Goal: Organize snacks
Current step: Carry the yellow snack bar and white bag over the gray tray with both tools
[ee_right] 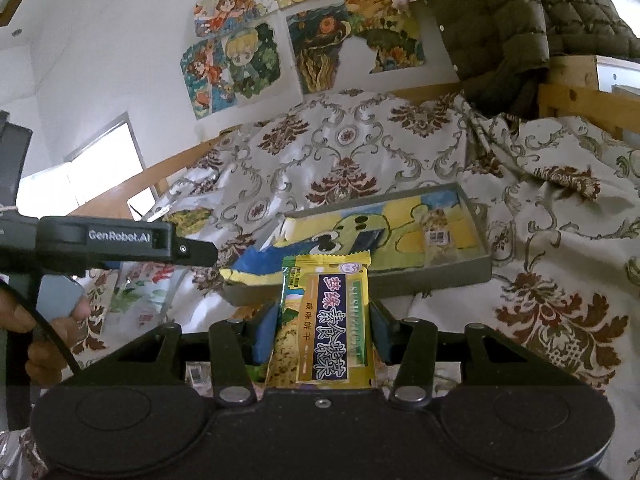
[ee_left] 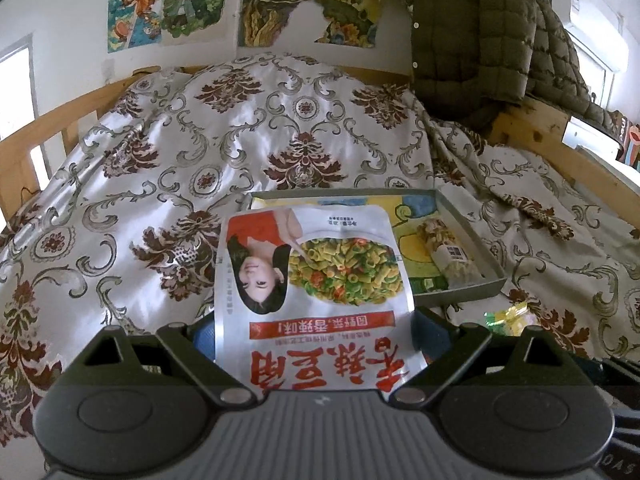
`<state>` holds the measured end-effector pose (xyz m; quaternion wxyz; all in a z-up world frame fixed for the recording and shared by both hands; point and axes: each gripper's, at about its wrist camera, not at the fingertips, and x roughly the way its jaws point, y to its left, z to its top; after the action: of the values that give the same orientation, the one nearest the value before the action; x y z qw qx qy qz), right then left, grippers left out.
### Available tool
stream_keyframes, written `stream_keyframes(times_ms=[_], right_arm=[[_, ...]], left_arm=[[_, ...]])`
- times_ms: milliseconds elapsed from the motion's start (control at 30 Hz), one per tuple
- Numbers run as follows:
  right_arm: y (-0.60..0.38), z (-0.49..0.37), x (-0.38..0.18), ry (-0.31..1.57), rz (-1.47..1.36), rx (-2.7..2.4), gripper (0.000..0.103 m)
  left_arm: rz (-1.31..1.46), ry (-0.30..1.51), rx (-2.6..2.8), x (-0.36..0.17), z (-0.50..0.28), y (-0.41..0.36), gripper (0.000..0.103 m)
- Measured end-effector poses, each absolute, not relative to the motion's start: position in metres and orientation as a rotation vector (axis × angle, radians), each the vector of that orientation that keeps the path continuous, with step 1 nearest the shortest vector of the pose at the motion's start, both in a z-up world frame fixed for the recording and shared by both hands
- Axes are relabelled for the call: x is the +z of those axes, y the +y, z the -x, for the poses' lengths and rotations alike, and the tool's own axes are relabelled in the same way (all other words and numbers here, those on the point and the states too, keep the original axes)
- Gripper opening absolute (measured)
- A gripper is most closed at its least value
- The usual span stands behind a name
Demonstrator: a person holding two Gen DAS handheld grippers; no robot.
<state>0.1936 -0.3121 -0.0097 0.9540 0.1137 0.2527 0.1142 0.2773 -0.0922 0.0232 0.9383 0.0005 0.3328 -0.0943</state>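
My left gripper [ee_left: 316, 336] is shut on a large white snack bag [ee_left: 312, 280] printed with a pasta dish and red lettering, held upright just short of the grey tray [ee_left: 472, 236]. My right gripper [ee_right: 322, 332] is shut on a small yellow-green cracker packet [ee_right: 326, 320] with a dark blue label, its blue pads [ee_right: 264, 336] pressing both sides. The same grey tray [ee_right: 478, 240] lies just beyond the packet on the bed. It holds a clear wrapped snack [ee_left: 452, 254] over a yellow cartoon picture. The left gripper's body [ee_right: 120, 240] shows at the left of the right wrist view.
A bedspread [ee_left: 248, 136] with a brown floral pattern covers the bed, inside a wooden frame [ee_left: 532, 128]. A green quilted jacket [ee_left: 480, 32] hangs at the back right. Another green-yellow packet [ee_left: 508, 318] lies near the tray's front. A hand [ee_right: 52, 328] shows at the left.
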Motion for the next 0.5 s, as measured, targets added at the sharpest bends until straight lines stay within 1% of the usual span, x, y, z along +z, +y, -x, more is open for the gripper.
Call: stream_keyframes(times_ms=[300,500], right_arm=[[-0.324,-0.229,-0.011,0.462,-0.263,0.208,0.05],[-0.338,-0.27,-0.021,0.443,-0.261,0.163,0.05]], left_arm=[[0.041,0.668,-0.22,0.015,-0.308,-0.103,0.096],[0.059,0.657,-0.221,0.006,-0.347,-0.113,0.096]])
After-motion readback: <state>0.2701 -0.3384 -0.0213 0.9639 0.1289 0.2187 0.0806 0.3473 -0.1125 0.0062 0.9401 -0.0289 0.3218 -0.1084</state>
